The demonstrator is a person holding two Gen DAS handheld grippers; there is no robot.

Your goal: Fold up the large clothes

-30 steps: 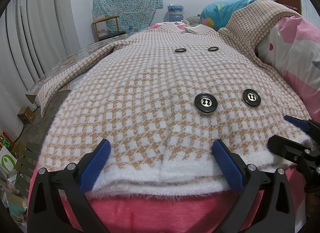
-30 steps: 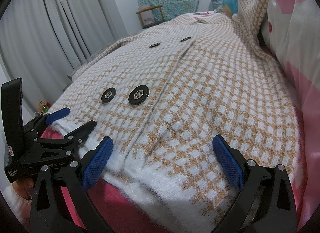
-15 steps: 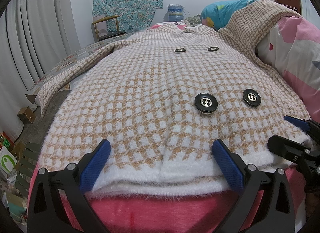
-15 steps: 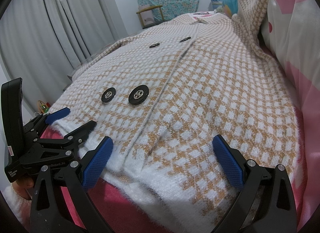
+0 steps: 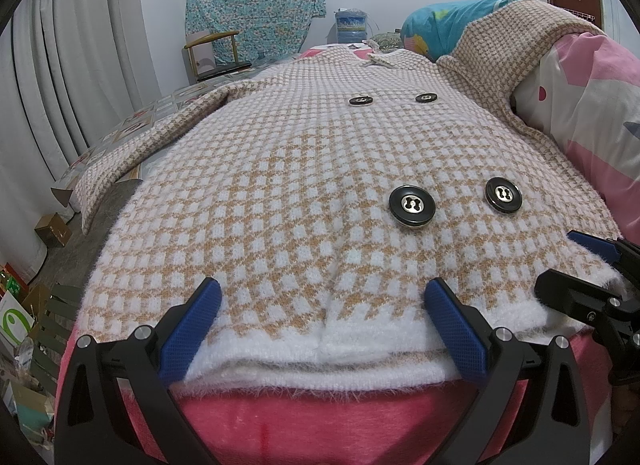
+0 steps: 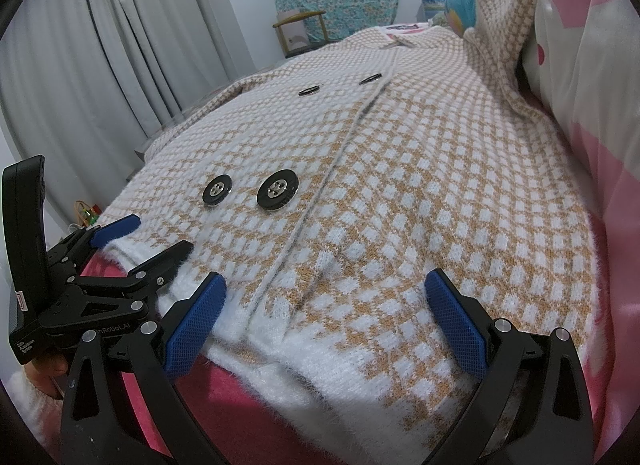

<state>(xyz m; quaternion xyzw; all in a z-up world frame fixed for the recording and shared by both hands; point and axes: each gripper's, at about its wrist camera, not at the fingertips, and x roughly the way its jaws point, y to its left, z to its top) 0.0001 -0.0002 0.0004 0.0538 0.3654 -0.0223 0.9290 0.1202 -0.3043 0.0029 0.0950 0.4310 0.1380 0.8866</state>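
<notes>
Fuzzy houndstooth knit coat (image 5: 280, 193) flat — round glossy buttons (image 5: 413, 207); grippers (image 5: 320, 317) agape.

No visible change across the frames. Left gripper (image 5: 320, 329) and right gripper (image 6: 326, 323) sit at the same spots on the coat (image 5: 304, 185) hem, jaws equally wide apart. Coat folds, buttons (image 5: 413, 207) unmoved.

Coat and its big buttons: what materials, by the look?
Coat: looks like a fuzzy knit, wool or acrylic blend; tan-and-white check with visible stitches and a hairy white hem. Buttons: glossy black rims, likely plastic, with shiny metal-looking centres; the exact material can't be told.
</notes>
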